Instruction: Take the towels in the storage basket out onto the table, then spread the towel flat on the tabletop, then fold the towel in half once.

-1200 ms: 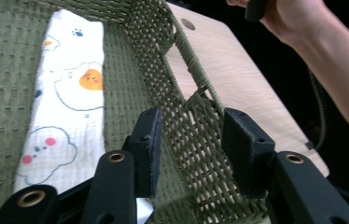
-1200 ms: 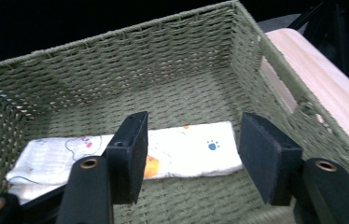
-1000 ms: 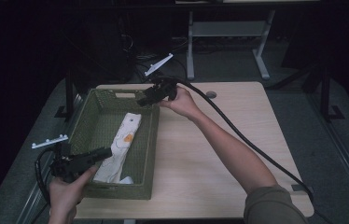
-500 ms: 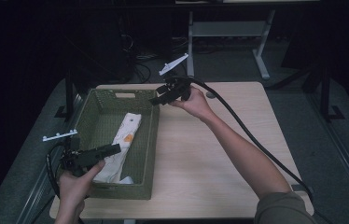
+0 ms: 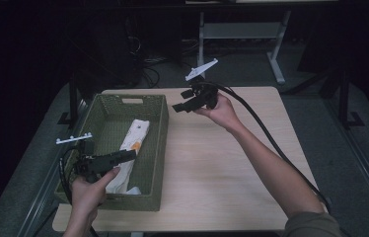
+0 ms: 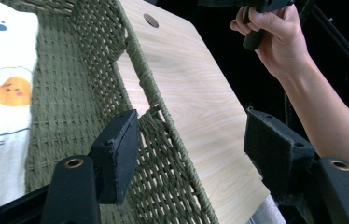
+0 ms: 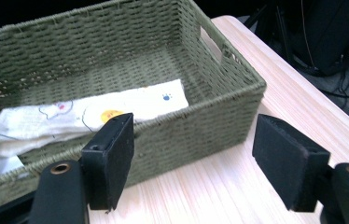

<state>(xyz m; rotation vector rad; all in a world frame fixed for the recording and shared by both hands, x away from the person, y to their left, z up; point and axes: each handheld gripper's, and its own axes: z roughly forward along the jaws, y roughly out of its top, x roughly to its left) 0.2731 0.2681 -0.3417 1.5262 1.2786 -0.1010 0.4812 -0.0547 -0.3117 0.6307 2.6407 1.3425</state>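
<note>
A green woven basket stands on the left half of the wooden table. Inside it lies a folded white cloth printed with a small orange figure. My left gripper hovers over the basket's near end, open and holding nothing. In the left gripper view its pads straddle the basket's right wall, with the cloth off to the left. My right gripper is held above the table just right of the basket's far corner, open and holding nothing. Between its jaws, the right gripper view shows the basket and the cloth.
Bare wooden tabletop spreads to the right of the basket. A small round hole sits near the table's far edge. Thick black cables trail from both grippers. A desk frame and loose cables stand on the dark floor beyond the table.
My right gripper has moved right, away from the basket's far rim. My left gripper has shifted a little right and forward over the basket's near end. The cloth has not moved.
</note>
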